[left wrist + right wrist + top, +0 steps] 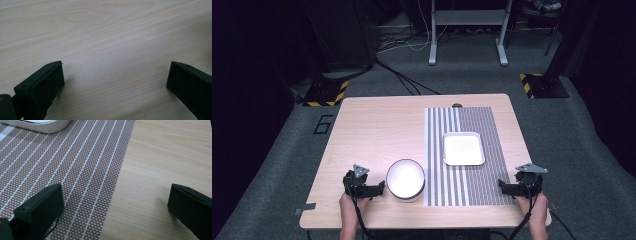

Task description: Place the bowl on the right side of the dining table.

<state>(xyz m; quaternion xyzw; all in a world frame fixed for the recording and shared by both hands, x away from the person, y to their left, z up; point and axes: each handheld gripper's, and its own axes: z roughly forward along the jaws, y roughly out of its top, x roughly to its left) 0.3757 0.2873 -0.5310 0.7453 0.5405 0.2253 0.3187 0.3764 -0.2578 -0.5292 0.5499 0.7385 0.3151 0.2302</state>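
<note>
The far left part of the tabletop [372, 120] is bare wood, so a hand can pass there; the round white bowl [405, 179] sits just beside the left gripper [377, 190] and blocks its way to the right; the white tray [463, 148] sits on the striped mat [477, 190], well apart from the right gripper [503, 187]; the mat is flat.

white bowl [405, 179] beside mat [477, 185]; tray [463, 148] on it.

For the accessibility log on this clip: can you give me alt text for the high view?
A person's two hands hold the left gripper and right gripper low at the near edge of a light wooden table, both empty. Between them sit a round white bowl and a square white tray on a striped placemat.
</note>
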